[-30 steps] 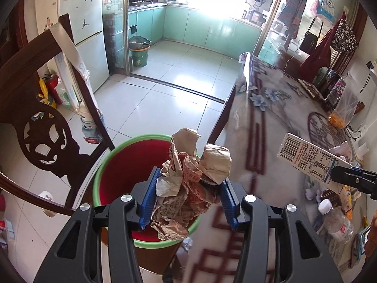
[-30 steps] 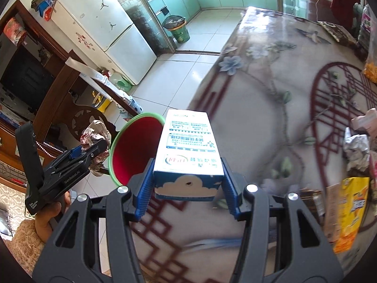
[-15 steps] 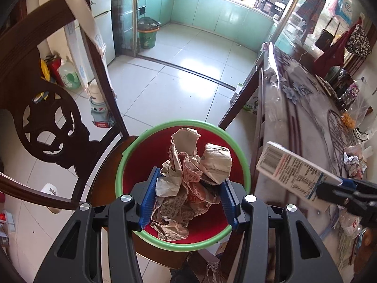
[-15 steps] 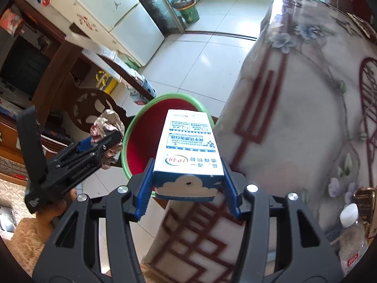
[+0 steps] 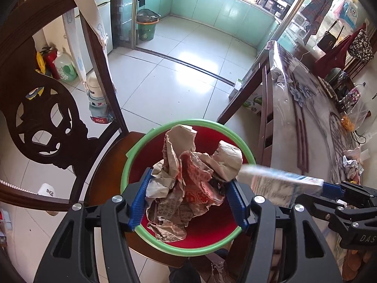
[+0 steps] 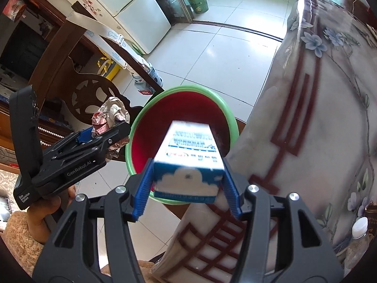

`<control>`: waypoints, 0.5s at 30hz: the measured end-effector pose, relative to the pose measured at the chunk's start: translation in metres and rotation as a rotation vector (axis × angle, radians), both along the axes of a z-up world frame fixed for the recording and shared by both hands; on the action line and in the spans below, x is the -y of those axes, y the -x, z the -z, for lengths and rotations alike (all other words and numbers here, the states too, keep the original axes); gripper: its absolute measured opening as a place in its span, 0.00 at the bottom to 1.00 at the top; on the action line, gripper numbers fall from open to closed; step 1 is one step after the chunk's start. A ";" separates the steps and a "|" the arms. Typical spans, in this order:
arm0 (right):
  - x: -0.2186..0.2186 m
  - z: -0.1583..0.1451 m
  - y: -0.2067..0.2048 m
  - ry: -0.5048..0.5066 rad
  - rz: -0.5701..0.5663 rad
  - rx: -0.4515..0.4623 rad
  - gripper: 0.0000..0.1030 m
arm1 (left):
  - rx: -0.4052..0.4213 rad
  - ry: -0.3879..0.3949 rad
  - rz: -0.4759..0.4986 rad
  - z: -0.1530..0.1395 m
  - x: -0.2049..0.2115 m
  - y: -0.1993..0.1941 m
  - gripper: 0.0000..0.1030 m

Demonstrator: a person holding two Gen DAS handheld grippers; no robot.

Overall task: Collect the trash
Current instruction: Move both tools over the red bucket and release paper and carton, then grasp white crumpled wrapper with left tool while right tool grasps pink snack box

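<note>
Over the round red bin [image 5: 209,233], the left gripper [image 5: 187,197] loosens around crumpled paper [image 5: 188,179]; the right gripper [image 6: 187,184] loosely flanks a boxy carton [image 6: 190,158].

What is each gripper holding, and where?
Left gripper: jaws just opened, crumpled brown paper wad loose between them. Right gripper: blue-and-white milk carton between jaws at its base end; blurred, grip uncertain.

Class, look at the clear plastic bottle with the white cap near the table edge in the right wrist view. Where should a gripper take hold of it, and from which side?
Grip the plastic bottle around its body just below the white cap, coming from above with the jaws straddling it. Only its cap end shows at the picture's edge, apparently lying on the patterned tablecloth, so the rounded body should offer two opposite sides; its far end is hidden.
</note>
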State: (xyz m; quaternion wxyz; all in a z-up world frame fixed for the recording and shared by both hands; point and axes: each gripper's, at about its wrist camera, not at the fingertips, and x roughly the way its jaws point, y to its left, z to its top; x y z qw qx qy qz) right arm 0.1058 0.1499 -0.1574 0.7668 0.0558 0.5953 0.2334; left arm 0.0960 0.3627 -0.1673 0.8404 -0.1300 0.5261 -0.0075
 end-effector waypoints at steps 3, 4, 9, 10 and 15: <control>0.004 -0.010 0.003 0.013 0.014 0.034 0.60 | 0.011 0.012 -0.003 -0.004 -0.001 -0.001 0.61; 0.008 -0.014 0.004 0.012 0.025 0.044 0.62 | 0.016 0.014 0.002 -0.005 0.001 -0.002 0.63; 0.028 -0.026 0.007 0.012 0.077 0.067 0.65 | 0.030 0.006 0.031 -0.008 0.009 -0.004 0.75; 0.034 -0.029 0.009 0.013 0.090 0.073 0.65 | 0.027 0.007 0.034 -0.007 0.011 -0.005 0.77; 0.062 -0.035 0.016 0.011 0.160 0.087 0.69 | 0.025 -0.003 0.062 -0.008 0.024 -0.008 0.85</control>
